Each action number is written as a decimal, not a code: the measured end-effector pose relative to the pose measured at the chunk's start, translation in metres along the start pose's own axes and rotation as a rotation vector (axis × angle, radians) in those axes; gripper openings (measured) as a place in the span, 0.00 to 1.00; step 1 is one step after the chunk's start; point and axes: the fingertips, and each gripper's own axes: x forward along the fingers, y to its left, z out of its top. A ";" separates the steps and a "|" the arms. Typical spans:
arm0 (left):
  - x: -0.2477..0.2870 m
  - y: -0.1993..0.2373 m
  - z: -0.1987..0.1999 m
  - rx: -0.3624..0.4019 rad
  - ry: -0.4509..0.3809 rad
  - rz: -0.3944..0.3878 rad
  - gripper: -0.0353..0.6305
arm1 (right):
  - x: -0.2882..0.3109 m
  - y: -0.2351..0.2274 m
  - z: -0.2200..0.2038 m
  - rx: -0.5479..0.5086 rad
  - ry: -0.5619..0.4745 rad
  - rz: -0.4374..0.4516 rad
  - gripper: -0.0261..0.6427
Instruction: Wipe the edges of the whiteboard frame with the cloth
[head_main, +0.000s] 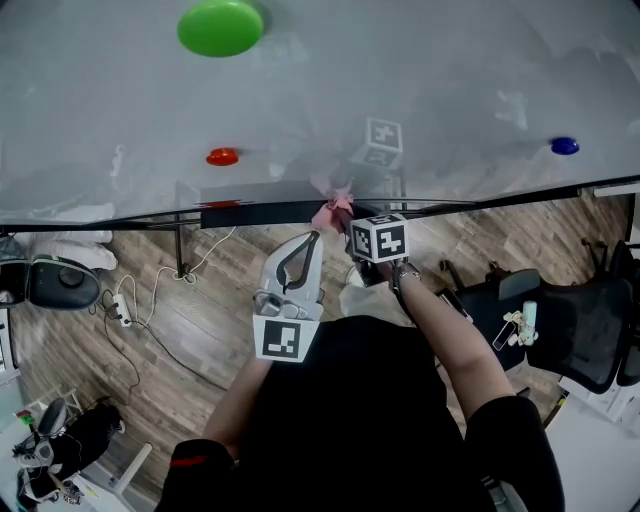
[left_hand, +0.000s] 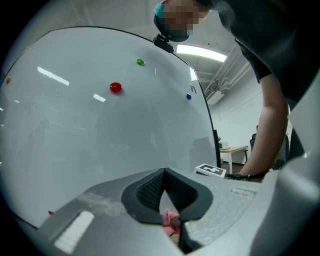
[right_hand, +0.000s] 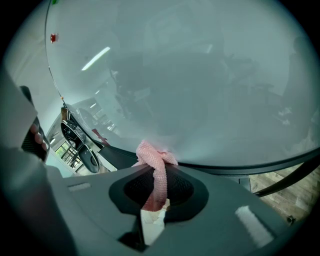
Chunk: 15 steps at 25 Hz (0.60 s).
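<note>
Wood floor (head_main: 200, 330) is showing beneath a wide whiteboard (head_main: 420, 90). Right gripper (right_hand: 159, 169) is clamping its jaws on the pink cloth (right_hand: 152, 154), which is running up between the pads and bunching against the board's dark bottom frame (right_hand: 226, 167). Left gripper (left_hand: 164, 172) is holding its jaws together at the tips with nothing clearly gripped; a scrap of pink is showing through the gap near their base. It is pointing at the cloth from just beside the right gripper. Farther out on the board, red magnet (head_main: 222, 156), green magnet (head_main: 221, 27) and blue magnet (head_main: 565, 146) are sitting well apart, and a black chair (head_main: 570, 310) is standing at the right
</note>
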 end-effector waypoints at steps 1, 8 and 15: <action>0.000 -0.001 0.000 -0.001 -0.001 0.000 0.05 | -0.001 0.000 0.000 -0.001 0.001 -0.001 0.12; -0.003 -0.003 0.000 -0.018 0.002 0.001 0.05 | -0.007 -0.006 0.000 0.010 -0.012 -0.017 0.12; 0.001 -0.014 0.000 -0.020 -0.002 -0.011 0.05 | -0.019 -0.025 -0.002 0.037 -0.031 -0.043 0.12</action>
